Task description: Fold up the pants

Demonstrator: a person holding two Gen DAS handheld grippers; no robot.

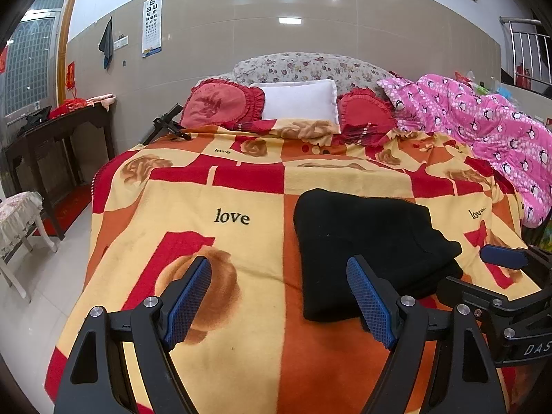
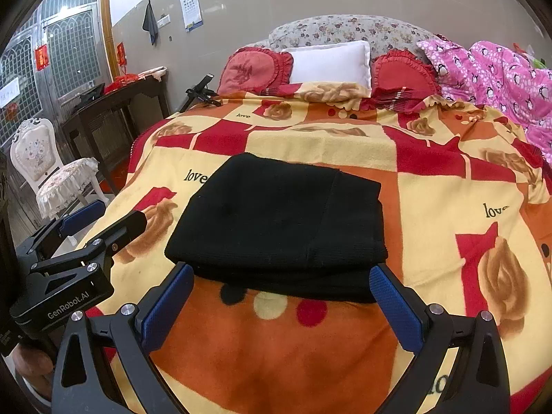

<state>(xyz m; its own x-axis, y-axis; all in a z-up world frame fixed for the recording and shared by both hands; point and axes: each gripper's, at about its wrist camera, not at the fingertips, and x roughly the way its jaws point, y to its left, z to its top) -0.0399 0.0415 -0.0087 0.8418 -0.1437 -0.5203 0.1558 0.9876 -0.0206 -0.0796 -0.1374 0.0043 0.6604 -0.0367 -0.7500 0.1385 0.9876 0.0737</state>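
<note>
Black pants lie folded into a thick rectangular stack on the patterned blanket of the bed. My left gripper is open, hovering just left of and in front of the stack, with nothing between its blue pads. My right gripper is open too, its blue pads spread either side of the stack's near edge and holding nothing. Each gripper appears in the other's view: the right one at the far right, the left one at the left edge.
Red ruffled cushions and a white pillow sit at the headboard. A pink penguin quilt is heaped on the right side. A dark side table, a white chair and a black stand are on the left.
</note>
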